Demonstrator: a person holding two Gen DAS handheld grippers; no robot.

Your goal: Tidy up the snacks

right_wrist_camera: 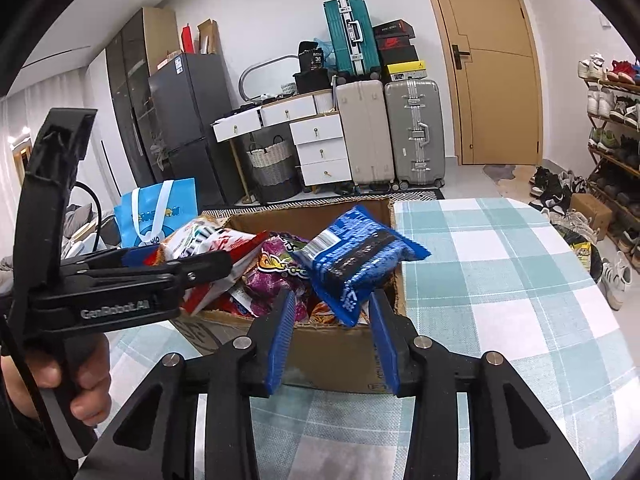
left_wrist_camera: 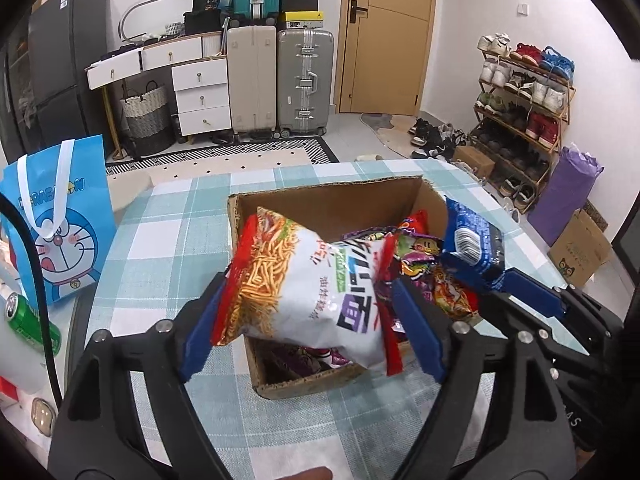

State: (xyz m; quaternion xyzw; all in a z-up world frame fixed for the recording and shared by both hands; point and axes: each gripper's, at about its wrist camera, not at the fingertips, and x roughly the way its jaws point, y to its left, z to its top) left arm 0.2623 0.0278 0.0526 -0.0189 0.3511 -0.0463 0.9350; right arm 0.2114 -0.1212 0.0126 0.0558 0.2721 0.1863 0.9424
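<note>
I am holding a big white and red noodle snack bag (left_wrist_camera: 308, 284) and a blue snack pack (right_wrist_camera: 356, 258), both tilting over the open brown box (left_wrist_camera: 332, 200) that is sitting full of colorful snacks (right_wrist_camera: 276, 272).

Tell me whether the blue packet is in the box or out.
Out. The blue packet hangs above the box, held by the right gripper, over the other snacks.

Snack packets (left_wrist_camera: 420, 256) in box (left_wrist_camera: 320, 204) on table (left_wrist_camera: 168, 240), gift bag (left_wrist_camera: 60, 232) left, can (left_wrist_camera: 28, 316) probably beside it
</note>
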